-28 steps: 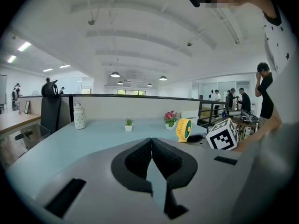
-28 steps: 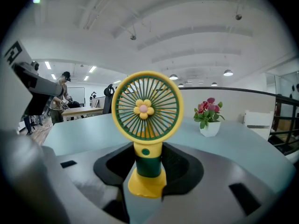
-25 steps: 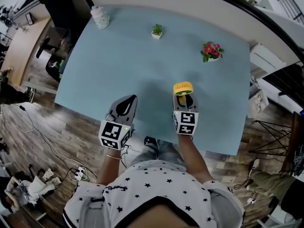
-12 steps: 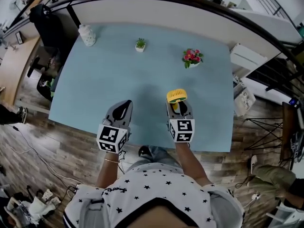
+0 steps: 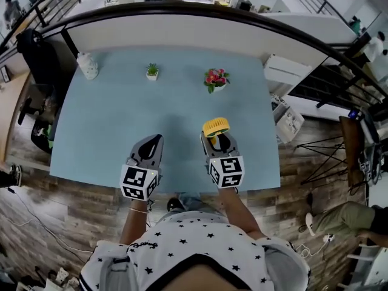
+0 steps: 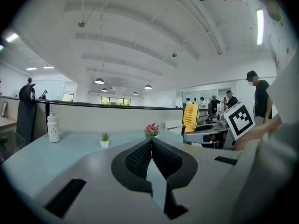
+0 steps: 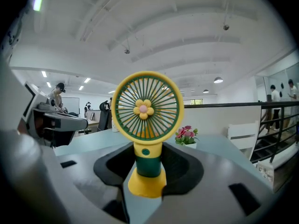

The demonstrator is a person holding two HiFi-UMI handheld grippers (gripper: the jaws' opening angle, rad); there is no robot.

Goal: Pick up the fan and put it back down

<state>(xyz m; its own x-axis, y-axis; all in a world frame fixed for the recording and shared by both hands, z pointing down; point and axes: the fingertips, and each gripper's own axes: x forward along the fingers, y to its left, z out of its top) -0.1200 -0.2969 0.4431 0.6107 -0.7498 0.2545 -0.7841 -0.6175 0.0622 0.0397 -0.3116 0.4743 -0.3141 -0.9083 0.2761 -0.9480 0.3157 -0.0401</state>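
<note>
A small yellow fan [image 5: 216,127] with a green neck and a flower hub stands upright between the pads of my right gripper [image 5: 217,139], which is shut on its stem, above the near part of the pale blue table [image 5: 121,120]. The right gripper view shows the fan [image 7: 146,108] head-on, its yellow base clamped in my right gripper [image 7: 148,164]. My left gripper [image 5: 155,139] hovers to the left, a hand's width from the fan, holding nothing. In its own view my left gripper [image 6: 151,141] has its fingertips touching, and the fan [image 6: 190,117] appears off to the right.
At the table's far side stand a white jar [image 5: 88,66], a small green plant [image 5: 152,71] and a pot of pink flowers [image 5: 216,79]. A white chair [image 5: 285,71] is past the right edge. A dark railing curves behind the table.
My right gripper has risen with the fan in it. My left gripper has moved a little upward too. The head view has drifted, so the table sits further left.
</note>
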